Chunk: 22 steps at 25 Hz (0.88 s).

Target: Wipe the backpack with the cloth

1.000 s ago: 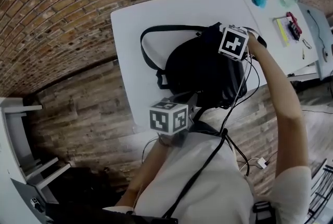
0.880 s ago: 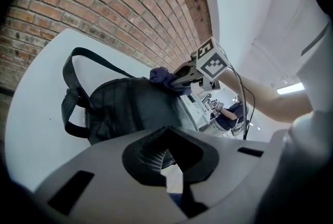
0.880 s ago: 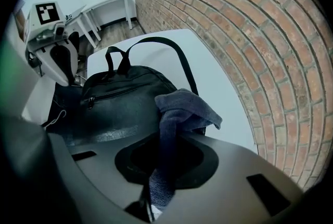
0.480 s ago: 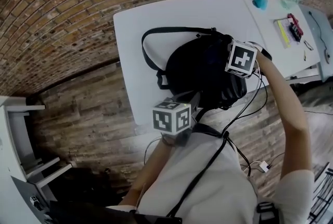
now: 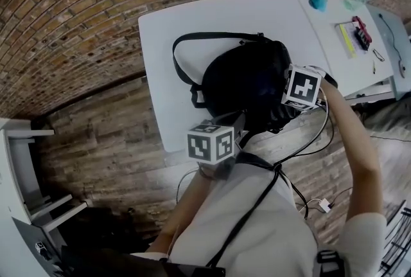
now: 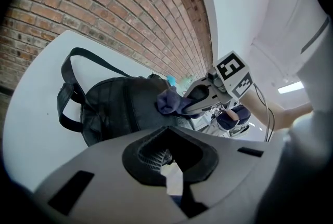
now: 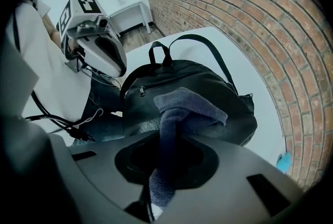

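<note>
Right gripper [image 7: 165, 168]: fingers pinch cloth [image 7: 183, 106], pressed onto backpack [image 5: 244, 80], whose bulk lies ahead and leftward. Left gripper [image 6: 169, 166]: fingers apparently nipping backpack's near edge.

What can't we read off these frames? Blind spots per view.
- Head view: the marker cube on the right gripper covers the cloth, so its contact with the backpack is hidden.
- Left gripper view: something meshy sits between the jaws of the left gripper; backpack fabric or not is unclear.
- Head view: the small items on the adjoining table are too small to identify.
- Right gripper view: the cloth hides the backpack beneath it.
</note>
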Available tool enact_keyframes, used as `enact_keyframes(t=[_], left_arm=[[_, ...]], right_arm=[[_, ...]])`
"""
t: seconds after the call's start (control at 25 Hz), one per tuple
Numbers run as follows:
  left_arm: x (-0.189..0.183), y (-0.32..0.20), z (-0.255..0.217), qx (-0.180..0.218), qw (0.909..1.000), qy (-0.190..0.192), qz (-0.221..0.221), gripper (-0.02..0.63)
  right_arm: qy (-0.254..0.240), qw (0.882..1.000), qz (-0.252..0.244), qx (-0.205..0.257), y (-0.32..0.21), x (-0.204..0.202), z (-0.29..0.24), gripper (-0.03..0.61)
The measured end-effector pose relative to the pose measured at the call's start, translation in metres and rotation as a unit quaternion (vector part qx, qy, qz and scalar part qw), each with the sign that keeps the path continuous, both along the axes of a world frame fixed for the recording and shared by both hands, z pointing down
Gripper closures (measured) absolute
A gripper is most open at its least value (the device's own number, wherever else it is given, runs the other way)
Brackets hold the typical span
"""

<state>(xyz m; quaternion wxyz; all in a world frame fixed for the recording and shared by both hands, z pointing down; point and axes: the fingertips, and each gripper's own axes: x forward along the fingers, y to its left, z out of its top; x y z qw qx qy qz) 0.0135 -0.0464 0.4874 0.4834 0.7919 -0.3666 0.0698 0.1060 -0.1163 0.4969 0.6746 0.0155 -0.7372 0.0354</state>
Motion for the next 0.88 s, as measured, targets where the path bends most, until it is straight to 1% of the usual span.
enact_keyframes(t=[0.36,0.6,0.88], left_arm=[[0.002,0.004,0.005,-0.004,1.0000,-0.001,-0.006,0.608],[0.004,0.003,0.005,-0.006,1.0000,0.000,-0.006,0.609],[-0.002,0.000,0.007,-0.007,0.9999,-0.004,-0.013,0.609]], right_arm=[[-0.009,1.000,0.010,-0.023,0.027,0.008,0.003,0.523],[-0.003,1.000,0.003,-0.031,0.045,0.015,0.003,0.523],[-0.002,0.999,-0.004,-0.046,0.059,0.015,0.008,0.523]])
